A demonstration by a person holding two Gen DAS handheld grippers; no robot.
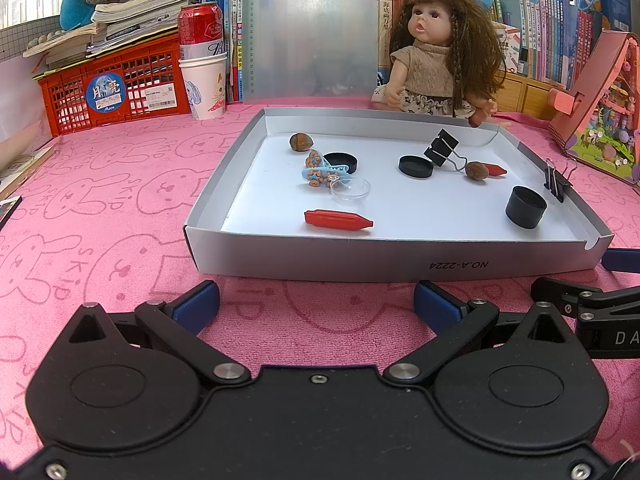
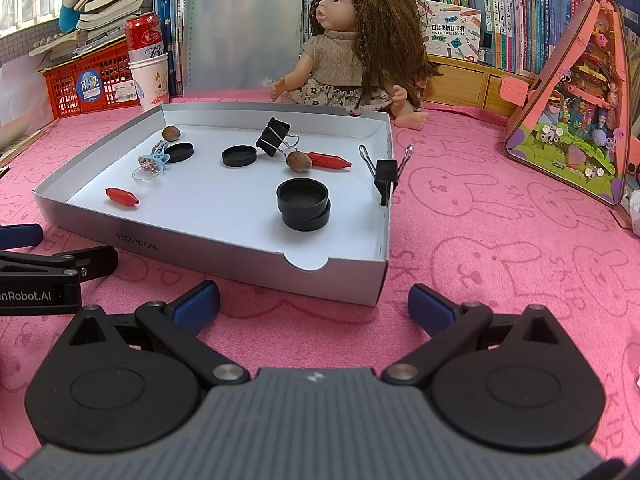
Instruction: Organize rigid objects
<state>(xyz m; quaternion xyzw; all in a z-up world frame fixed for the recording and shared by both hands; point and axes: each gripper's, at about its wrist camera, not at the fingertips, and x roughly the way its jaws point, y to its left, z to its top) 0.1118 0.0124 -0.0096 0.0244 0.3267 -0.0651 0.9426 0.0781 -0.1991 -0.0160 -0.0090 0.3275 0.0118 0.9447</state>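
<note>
A shallow grey box lid (image 1: pixel 400 262) (image 2: pixel 208 250) lies on the pink cloth. In it are a red capsule (image 1: pixel 338 220) (image 2: pixel 122 197), a second red capsule (image 1: pixel 494 169) (image 2: pixel 330 160), two nuts (image 1: pixel 301 142) (image 1: pixel 476 171), flat black caps (image 1: pixel 416 166) (image 1: pixel 341 161), stacked black caps (image 1: pixel 525 207) (image 2: pixel 304 205), a binder clip (image 1: pixel 441 147) (image 2: pixel 273 136), a blue clip with beads (image 1: pixel 320 170) and a clear dish (image 1: pixel 351 190). Another binder clip (image 1: pixel 557 184) (image 2: pixel 386 178) grips the lid's right wall. My left gripper (image 1: pixel 316 304) and right gripper (image 2: pixel 314 304) are open and empty in front of the lid.
A doll (image 1: pixel 436 52) (image 2: pixel 352 40) sits behind the lid. A red crate (image 1: pixel 116 88) with books, a can in a paper cup (image 1: pixel 204 64), a clear sheet (image 1: pixel 312 32) and bookshelves stand at the back. A pink toy house (image 2: pixel 576 112) stands at the right.
</note>
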